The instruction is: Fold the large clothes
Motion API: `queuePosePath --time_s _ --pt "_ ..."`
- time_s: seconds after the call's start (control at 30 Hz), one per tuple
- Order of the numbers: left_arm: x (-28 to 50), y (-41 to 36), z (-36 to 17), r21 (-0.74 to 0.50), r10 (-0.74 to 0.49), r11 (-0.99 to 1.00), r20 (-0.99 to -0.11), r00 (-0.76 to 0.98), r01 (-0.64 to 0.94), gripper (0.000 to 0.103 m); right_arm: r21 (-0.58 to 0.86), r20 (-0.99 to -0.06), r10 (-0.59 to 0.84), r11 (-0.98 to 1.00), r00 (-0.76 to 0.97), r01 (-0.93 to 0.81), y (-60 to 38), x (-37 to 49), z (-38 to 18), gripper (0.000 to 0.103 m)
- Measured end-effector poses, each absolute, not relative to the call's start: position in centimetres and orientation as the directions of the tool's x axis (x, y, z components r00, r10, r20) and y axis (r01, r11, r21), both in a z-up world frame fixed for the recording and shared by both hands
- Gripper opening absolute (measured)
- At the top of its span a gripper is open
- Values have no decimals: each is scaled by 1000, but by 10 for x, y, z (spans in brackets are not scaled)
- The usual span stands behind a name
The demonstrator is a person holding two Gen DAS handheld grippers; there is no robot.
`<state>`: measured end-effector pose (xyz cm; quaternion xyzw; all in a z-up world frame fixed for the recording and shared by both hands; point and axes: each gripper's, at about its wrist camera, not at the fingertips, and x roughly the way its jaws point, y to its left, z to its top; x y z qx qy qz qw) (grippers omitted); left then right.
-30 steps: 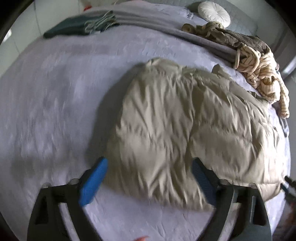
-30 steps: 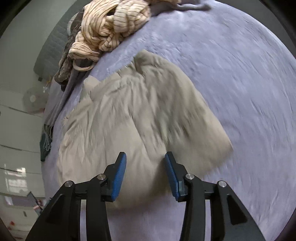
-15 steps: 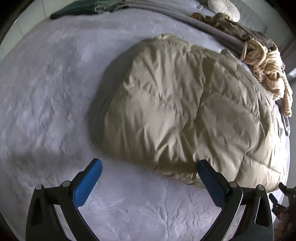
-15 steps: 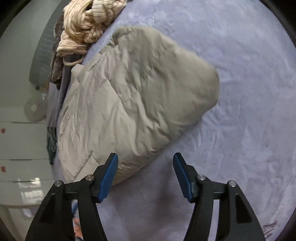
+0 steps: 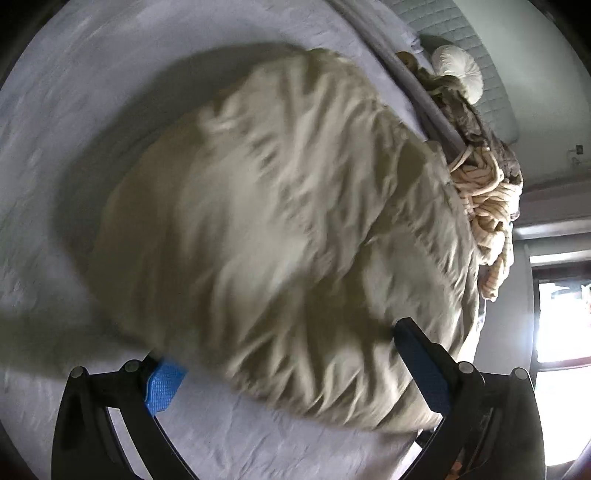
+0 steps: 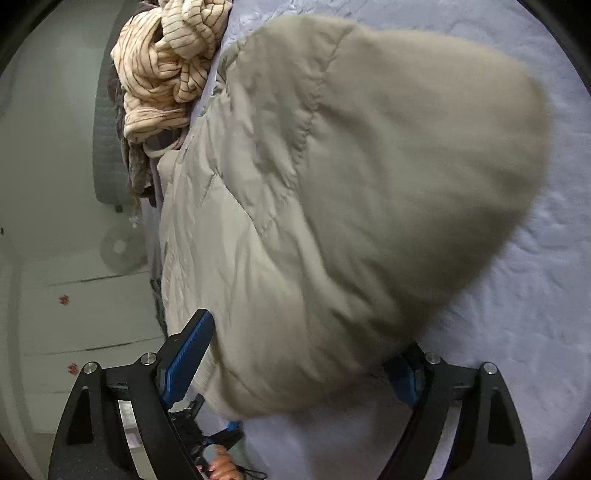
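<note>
While the beige puffer jacket (image 5: 280, 229) lies bunched in a thick, rounded bundle on the bed, both tools are right down at its near edge. The left gripper (image 5: 295, 369) has its blue pads spread wide, the padded hem sitting between them and nothing pinched; the right gripper (image 6: 295, 354) is just as wide apart, straddling the bundle's near end, no squeeze on it either. Judging by the doubled-over bulk and the quilted layers stacked on each other, at least one fold looks done, but this is no tidy packet: the outline is lumpy, one edge spills toward the side of the mattress, and it probably wants another fold or a good press flat. Motion blur in the left view hides the fine seams, so which part is sleeve or hood cannot be told.

Underneath is a pale lavender bedspread (image 6: 535, 295), softly textured and wrinkled. Beyond the jacket waits a heap of striped cream clothing (image 6: 170, 66) with darker garments under it, apparently still unfolded. A round white cushion (image 5: 460, 74) rests against the grey quilted headboard (image 5: 461, 33), and bright daylight comes through a window (image 5: 561, 317).
</note>
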<state>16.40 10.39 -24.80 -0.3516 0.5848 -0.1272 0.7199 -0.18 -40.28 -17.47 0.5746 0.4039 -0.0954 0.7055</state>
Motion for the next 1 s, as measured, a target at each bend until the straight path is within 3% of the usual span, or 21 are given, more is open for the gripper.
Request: queuePosePath --time_s 0.07,0.2,0.33,0.4,0.47,0.57,0.6,0.63,0.67,0.73,0.83,1.0 --pt "171 100 -243 -656 -589 721 -749 303 -222 103 752 -659 348 302 667 586 -404 6 -178 103" --pt "188 103 -251 -655 -573 700 -753 323 -286 103 797 -604 371 264 705 544 -404 22 -178 103" --pt "197 99 -258 -640 -542 697 -766 346 -325 103 793 -609 378 261 698 551 -404 29 -183 103" --pt "197 98 -256 -618 -510 715 -781 359 -328 87 785 -619 376 272 689 556 -402 30 -185 103" --pt "198 98 -254 -613 -506 727 -783 361 -309 49 783 -622 378 278 686 556 -402 30 -185 103" --pt "199 96 -239 -590 -483 768 -789 379 -249 26 780 -625 385 275 680 562 -404 29 -186 102" --pt "197 92 -231 -559 -458 803 -801 386 -207 23 773 -633 381 272 674 573 -404 28 -185 97" --pt "195 87 -222 -521 -430 838 -812 395 -160 22 760 -649 375 274 662 590 -405 27 -185 74" --pt "193 81 -214 -489 -409 864 -817 406 -116 21 749 -662 371 275 652 604 -406 27 -186 58" --pt "187 73 -198 -433 -382 901 -818 431 -24 19 758 -650 377 250 660 603 -406 21 -185 34" --pt "179 73 -181 -419 -395 907 -802 447 48 18 765 -644 359 282 676 579 -401 14 -170 25" --pt "158 91 -163 -416 -426 901 -792 437 124 18 758 -651 341 334 678 560 -383 -10 -149 24"
